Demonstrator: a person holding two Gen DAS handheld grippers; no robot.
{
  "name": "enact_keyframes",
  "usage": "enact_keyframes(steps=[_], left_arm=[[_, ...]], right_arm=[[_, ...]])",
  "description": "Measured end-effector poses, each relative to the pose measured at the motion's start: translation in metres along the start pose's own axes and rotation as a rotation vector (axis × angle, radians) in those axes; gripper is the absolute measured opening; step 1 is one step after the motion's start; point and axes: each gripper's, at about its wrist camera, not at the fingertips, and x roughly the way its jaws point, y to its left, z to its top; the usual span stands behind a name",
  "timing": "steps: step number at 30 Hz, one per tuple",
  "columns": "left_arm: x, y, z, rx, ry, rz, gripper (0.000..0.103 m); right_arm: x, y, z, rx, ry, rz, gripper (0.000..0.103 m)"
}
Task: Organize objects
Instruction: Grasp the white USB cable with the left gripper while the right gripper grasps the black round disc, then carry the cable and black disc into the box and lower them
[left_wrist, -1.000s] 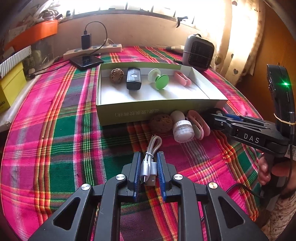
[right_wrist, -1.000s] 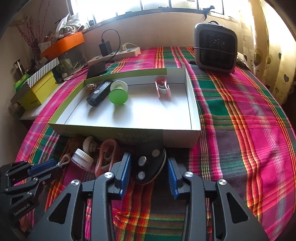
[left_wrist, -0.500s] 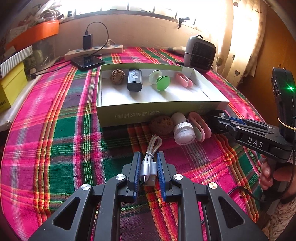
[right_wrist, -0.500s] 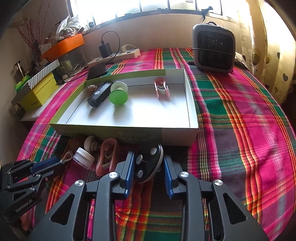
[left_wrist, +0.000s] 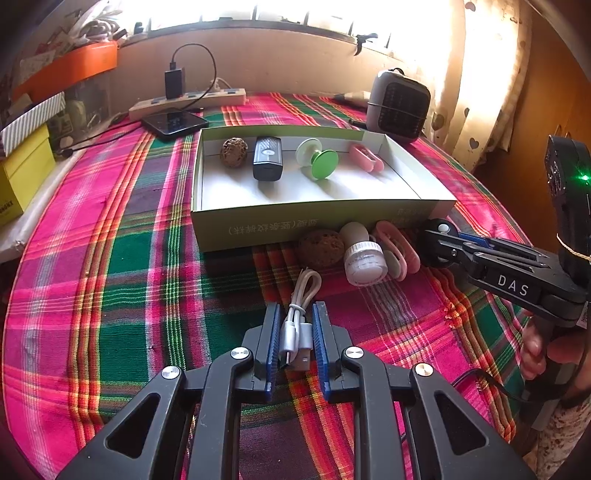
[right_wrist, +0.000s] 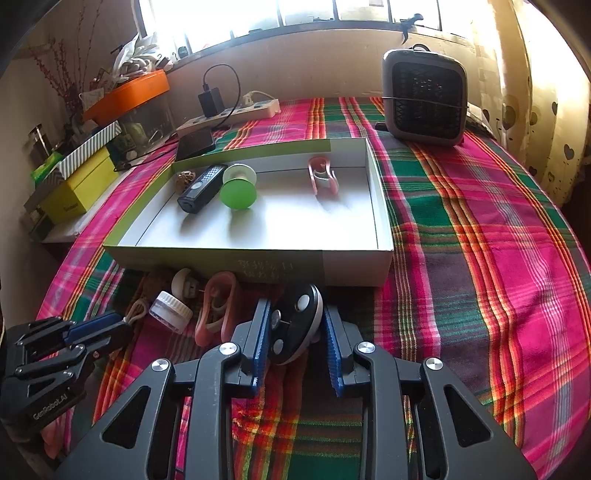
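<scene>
Now both grippers are seen low over the checked tablecloth (left_wrist: 110, 258), each set on one of the loose things lined up along the near wall of the open box (left_wrist: 317, 221). That line seems to be a waiting row: a walnut (left_wrist: 320, 248), a small white-capped jar (left_wrist: 364, 260) and a pink clip (left_wrist: 397, 249) are parked against the cardboard, while inside the box a second walnut (left_wrist: 233, 152), a black remote-like gadget (left_wrist: 266, 158), a green spool (left_wrist: 318, 159) and another pink clip (left_wrist: 365, 157) are already laid side by side along the far wall. A tidy row inside is judged to be the aim, so each pick is made close to the box for a short carry.

The left gripper (left_wrist: 293, 326) is clenched on the bundled white cable (left_wrist: 295, 325); its blue pads (left_wrist: 274, 328) are pressed against the coil on both sides, with the plug end tucked toward the camera and the loop pointing at the box. The cable is seen resting on the cloth, not yet lifted.

The right gripper (right_wrist: 293, 332) is closing around a black oval gadget with white buttons (right_wrist: 295, 325), stood on edge just in front of the box wall. Its left pad is seen touching the gadget; the right pad looks a shade clear, so a firm grasp is not yet shown. Both things are judged ready to be raised over the rim
</scene>
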Motion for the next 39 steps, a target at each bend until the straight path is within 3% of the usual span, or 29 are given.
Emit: enact_keyframes(steps=[26, 39], left_arm=[[-0.012, -0.007, 0.003, -0.003, -0.026, 0.0, 0.016], [-0.025, -0.013, 0.022, 0.0, -0.064, -0.02, 0.016]], right_arm=[[-0.01, 0.0, -0.003, 0.007, -0.021, 0.022, 0.028], [-0.023, -0.002, 0.008, 0.008, -0.054, 0.038, 0.028]])
